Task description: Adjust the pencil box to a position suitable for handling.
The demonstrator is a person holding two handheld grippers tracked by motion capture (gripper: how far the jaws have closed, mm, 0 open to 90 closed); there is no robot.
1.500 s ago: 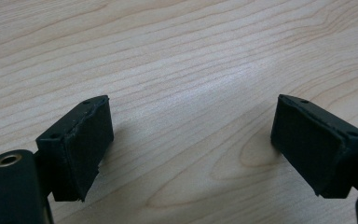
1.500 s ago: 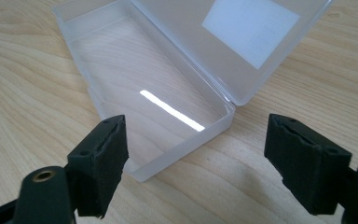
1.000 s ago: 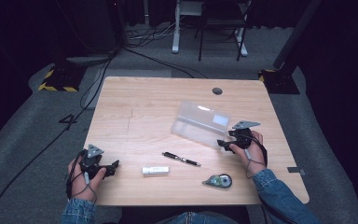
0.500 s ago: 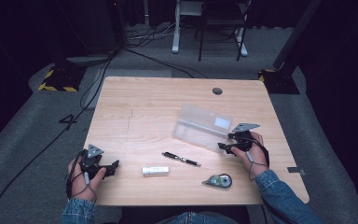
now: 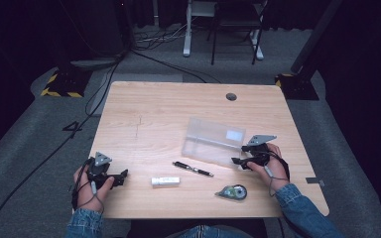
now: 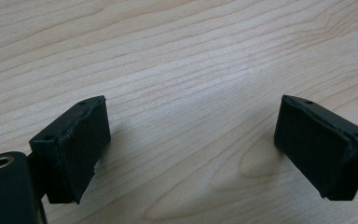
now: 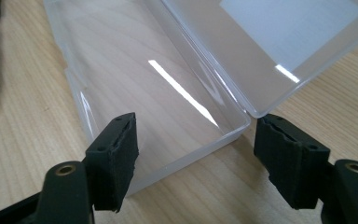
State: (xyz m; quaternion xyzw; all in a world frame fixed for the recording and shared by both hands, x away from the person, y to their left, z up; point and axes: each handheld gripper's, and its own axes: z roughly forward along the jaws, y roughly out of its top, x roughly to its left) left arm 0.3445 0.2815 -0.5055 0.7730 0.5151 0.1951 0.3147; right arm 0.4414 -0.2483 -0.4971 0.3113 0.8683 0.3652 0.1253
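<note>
Right gripper [image 5: 238, 161], jaws wide, straddles the clear box [image 7: 168, 84] corner; left gripper [image 6: 191, 140] also wide.

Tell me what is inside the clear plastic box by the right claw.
Nothing lies inside the clear plastic box: its lid stands open and the wooden table shows through the bottom. The right claw, jaws apart, hides a little of the near wall and corner.

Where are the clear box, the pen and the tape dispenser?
Clear box [image 5: 209, 140]: high view, on the tray's floor.
Pen [image 5: 193, 169]: high view, mid-barrel.
Tape dispenser [image 5: 232, 192]: high view, middle of its body.
</note>
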